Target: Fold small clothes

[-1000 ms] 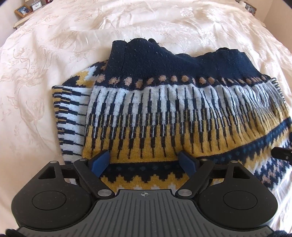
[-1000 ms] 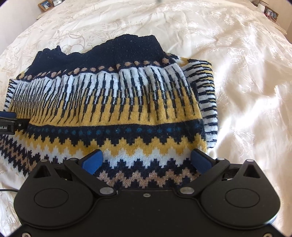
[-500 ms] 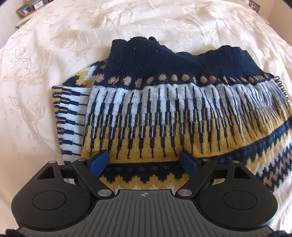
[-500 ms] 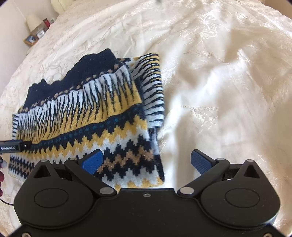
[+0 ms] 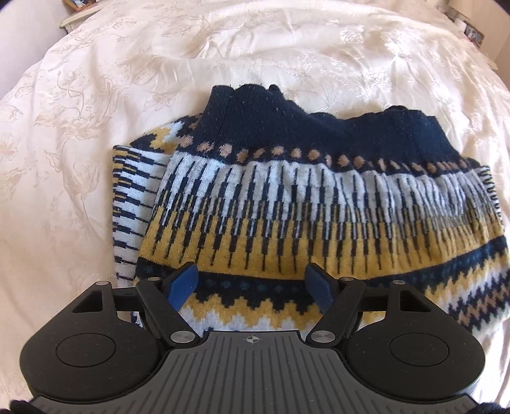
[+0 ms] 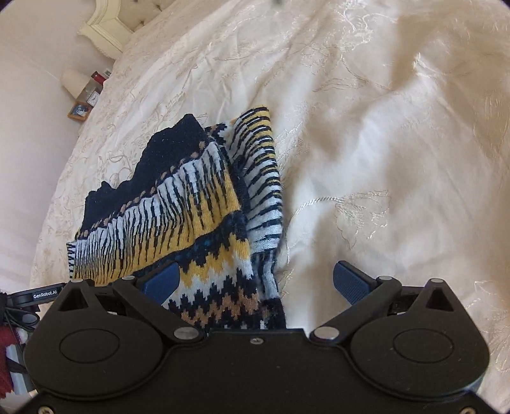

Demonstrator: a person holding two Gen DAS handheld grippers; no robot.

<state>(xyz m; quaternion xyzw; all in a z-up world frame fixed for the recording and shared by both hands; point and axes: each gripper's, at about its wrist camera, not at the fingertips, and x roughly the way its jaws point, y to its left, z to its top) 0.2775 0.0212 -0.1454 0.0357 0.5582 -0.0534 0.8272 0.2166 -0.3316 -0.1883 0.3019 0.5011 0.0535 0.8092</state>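
Note:
A folded knitted sweater [image 5: 302, 216], patterned in navy, yellow, white and tan, lies flat on the cream bedspread [image 5: 95, 159]. My left gripper [image 5: 251, 285] hovers open over the sweater's near edge, its blue pads [image 5: 183, 283] spread apart with nothing between them. In the right wrist view the sweater [image 6: 178, 207] lies to the left, seen at a slant. My right gripper [image 6: 256, 281] is open too, over the sweater's right near corner, its left pad above the knit and its right pad [image 6: 350, 281] above bare bedspread. The left gripper's body [image 6: 35, 294] shows at the far left edge.
The embroidered cream bedspread [image 6: 382, 159] spreads wide on all sides of the sweater. A bedside shelf with a lamp and small framed pictures [image 6: 81, 95] stands at the far left, beside a pale headboard [image 6: 108, 28]. More framed items [image 5: 471, 30] sit at the far right.
My right gripper has swung to the right, from over the sweater's middle to its right corner, so the sweater slid left in its view. The left gripper barely moved. Both stayed open.

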